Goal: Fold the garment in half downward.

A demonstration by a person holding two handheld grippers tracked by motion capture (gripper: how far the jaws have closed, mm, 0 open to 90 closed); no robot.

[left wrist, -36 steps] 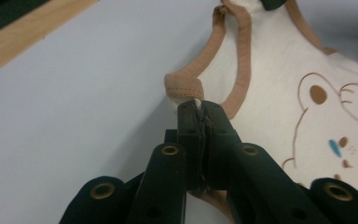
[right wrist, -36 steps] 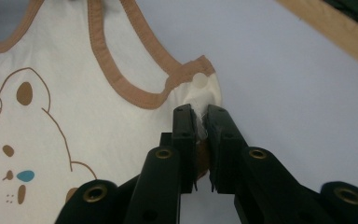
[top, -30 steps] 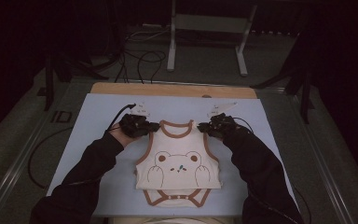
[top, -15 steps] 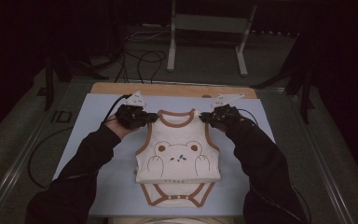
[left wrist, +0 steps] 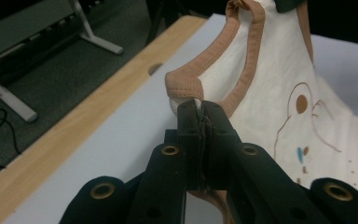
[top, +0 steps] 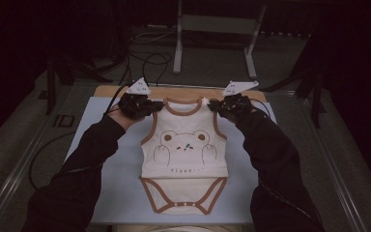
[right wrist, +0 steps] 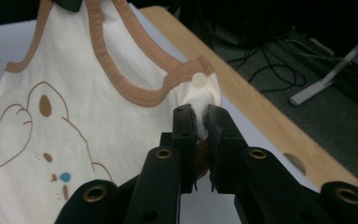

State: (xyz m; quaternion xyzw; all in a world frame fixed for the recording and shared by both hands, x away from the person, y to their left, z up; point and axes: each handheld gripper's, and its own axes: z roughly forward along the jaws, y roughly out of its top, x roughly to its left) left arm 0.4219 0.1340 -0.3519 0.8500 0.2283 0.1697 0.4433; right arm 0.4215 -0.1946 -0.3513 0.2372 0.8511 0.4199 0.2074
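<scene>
A cream bodysuit (top: 184, 159) with a bear print hangs by its two shoulder straps over a blue mat (top: 101, 145), its snap crotch end lying on the mat below and toward the person. The left gripper (top: 155, 104) has its jaws pressed together on the strap beside the neckline; in the left gripper view the brown trim (left wrist: 186, 81) curls up just above the fingertips (left wrist: 189, 114). The right gripper (top: 214, 104) is likewise closed on the opposite strap, a white snap (right wrist: 199, 80) showing just beyond its jaws. Judging by the hold, the garment is being lifted to spread it flat. To do that well, both jaws should stay clamped, level with each other, and far enough apart to keep the neckline between them taut without stretching the trim. The wooden table edge (top: 174, 92) lies beyond both jaws, so the cloth should be kept on the mat side of it.
</scene>
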